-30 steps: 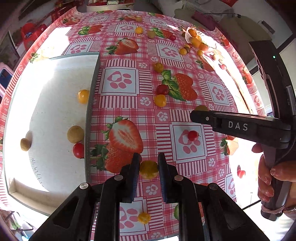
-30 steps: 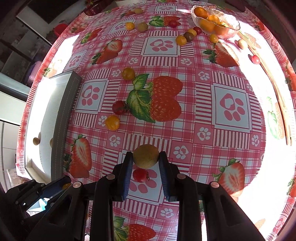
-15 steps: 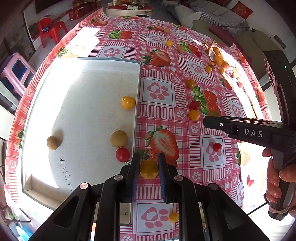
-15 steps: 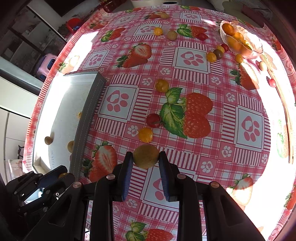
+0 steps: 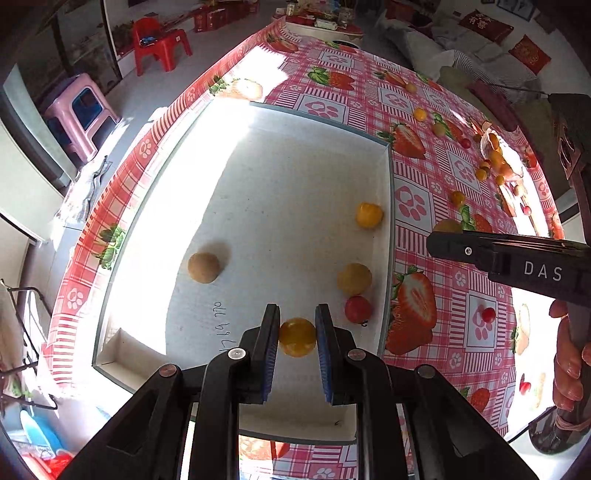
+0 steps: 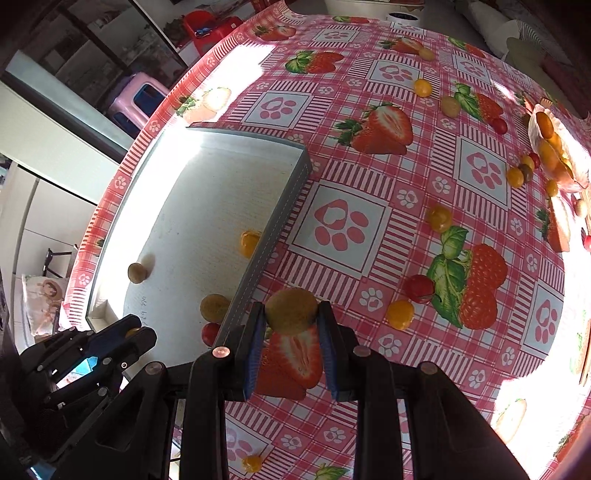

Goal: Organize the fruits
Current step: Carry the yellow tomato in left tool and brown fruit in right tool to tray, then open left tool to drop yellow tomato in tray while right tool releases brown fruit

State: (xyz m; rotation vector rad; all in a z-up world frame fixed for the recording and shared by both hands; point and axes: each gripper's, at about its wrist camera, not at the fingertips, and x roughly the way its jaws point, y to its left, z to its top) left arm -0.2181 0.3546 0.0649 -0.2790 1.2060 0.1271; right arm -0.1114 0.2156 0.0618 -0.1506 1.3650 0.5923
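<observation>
Strong sunlight fell across the table's glossy red-and-white checked oilcloth printed with strawberries and paw marks (image 5: 417, 206), bleaching patches of it almost to white near the far-left edge and along the right side. Beyond the table's left edge lay a pale grey floor (image 5: 207, 48), partly sunlit. On it stood a small red plastic chair (image 5: 159, 46) and, nearer, a low pink plastic stool with a dark blue opening in its side (image 5: 83, 110) — both well apart from the table. Farther back, red cardboard boxes (image 5: 218, 18) sat against the wall. At the upper right a pale sofa (image 5: 461, 55) carried red cushions with gold lettering (image 5: 487, 26).
</observation>
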